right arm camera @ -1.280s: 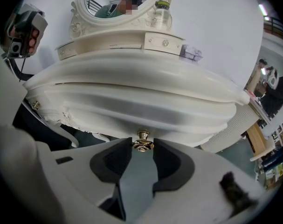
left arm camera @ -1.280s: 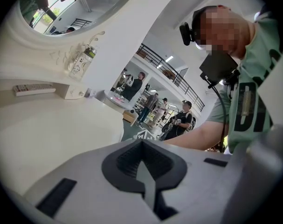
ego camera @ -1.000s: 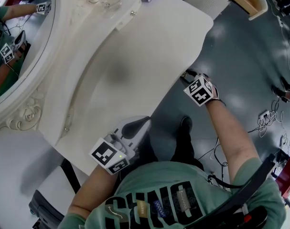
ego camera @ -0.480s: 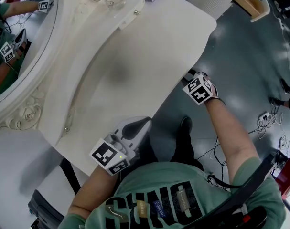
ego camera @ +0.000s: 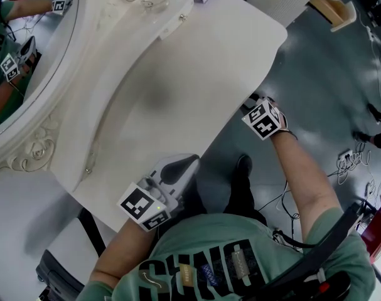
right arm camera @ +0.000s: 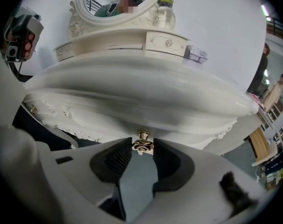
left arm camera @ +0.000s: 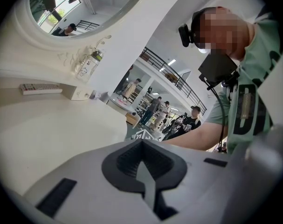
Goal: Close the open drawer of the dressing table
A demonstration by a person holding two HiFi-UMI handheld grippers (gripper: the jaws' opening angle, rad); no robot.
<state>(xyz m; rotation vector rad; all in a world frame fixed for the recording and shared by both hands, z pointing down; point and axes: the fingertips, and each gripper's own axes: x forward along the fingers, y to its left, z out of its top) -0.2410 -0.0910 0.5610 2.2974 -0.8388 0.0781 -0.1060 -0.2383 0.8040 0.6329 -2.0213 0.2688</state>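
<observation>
1. Two pads of the right gripper (right arm camera: 142, 149) stand fairly wide apart. They meet the small brass knob (right arm camera: 142, 143) on either side at their very tips. I read that as a hold on the knob, with nothing else in the jaws. The knob sits on the drawer front (right arm camera: 113, 127), under the overhanging front edge of the dressing table (ego camera: 196, 74), on the person's right side.
2. The hold is shallow. The knob is rounded and shiny, so a push that is slightly off line could let the pads slide off it. The jaws would then strike the carved trim.
3. The gripper points steeply down at the knob, while the drawer has to travel level and inward. Force along the gripper's own line would press the knob downward. That could bind the drawer in its runners or strain the knob's fixing.
4. How far the drawer stands out I cannot tell. The table top covers it from above and the jaws hide it from the front, which makes the stopping point hard to judge. Too firm a shove would slam it shut and might shake the bottle (right arm camera: 165, 7) beside the mirror.
5. As the hand follows the drawer in, the marker cube could knock the table's overhanging edge.
6. The left gripper (left arm camera: 142, 148) has its jaws closed together on nothing. It hangs low over the table top, well apart from the knob, so it does nothing to steady the table.
</observation>
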